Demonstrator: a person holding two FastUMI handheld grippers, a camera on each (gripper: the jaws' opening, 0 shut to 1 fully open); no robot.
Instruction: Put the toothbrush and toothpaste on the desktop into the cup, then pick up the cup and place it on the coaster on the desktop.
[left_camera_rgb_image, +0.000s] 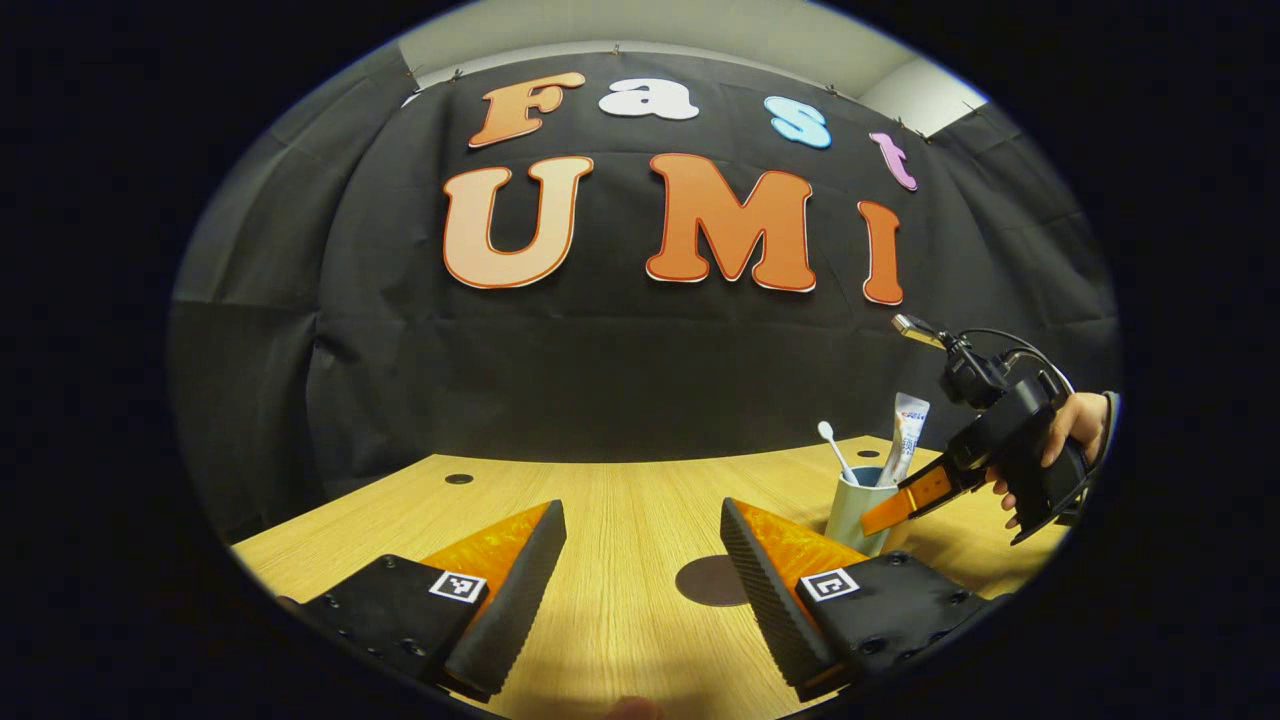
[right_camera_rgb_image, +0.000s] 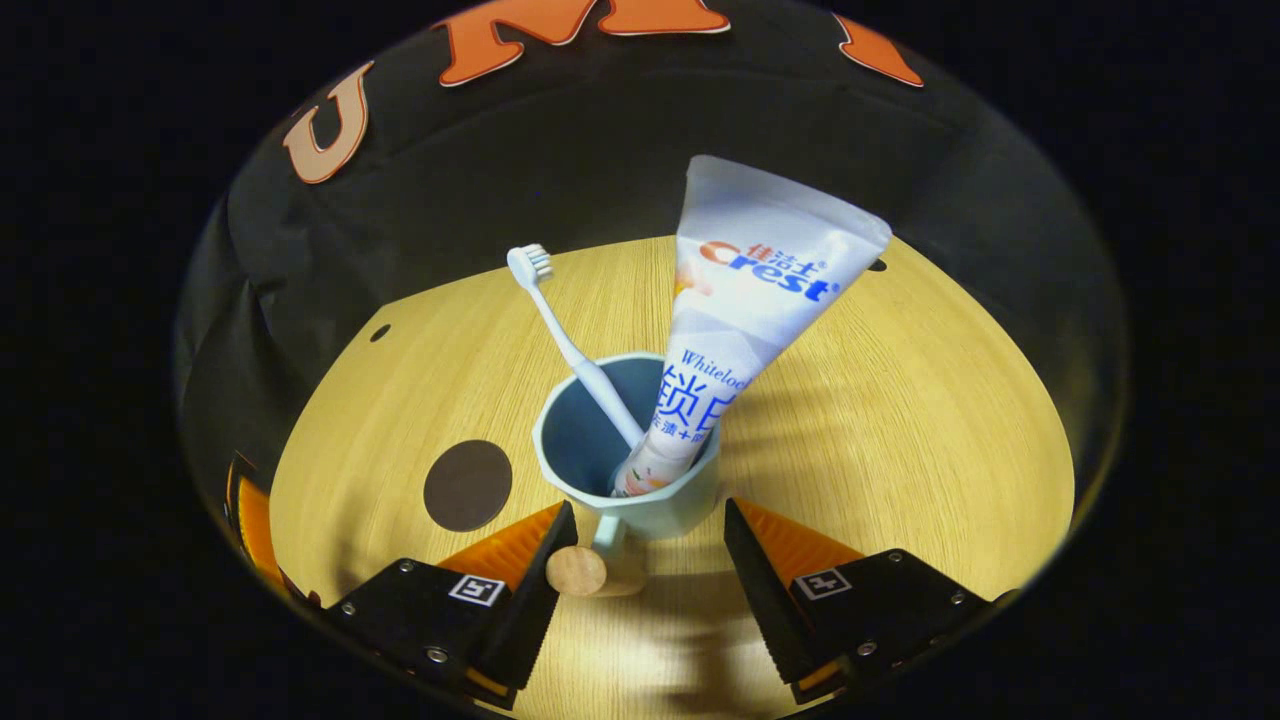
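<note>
With toothbrush (right_camera_rgb_image: 570, 345) and toothpaste tube (right_camera_rgb_image: 745, 300) leaning in the cup (right_camera_rgb_image: 640, 515) mid-desktop (right_camera_rgb_image: 900, 420), the right gripper (right_camera_rgb_image: 640, 560), jaws apart astride its handle (right_camera_rgb_image: 590, 568), risks tipping it short of the coaster (right_camera_rgb_image: 467, 485).

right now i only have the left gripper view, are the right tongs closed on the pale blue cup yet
observer: no, the right tongs are open, one finger on each side of the pale blue cup.
operator: which way is its handle
observer: the handle points back between the fingers, and its round wooden knob sits close by one of them.
operator: is the stuff properly inside
observer: the white toothpaste tube stands cap-down in the cup beside the pale blue toothbrush.
</note>
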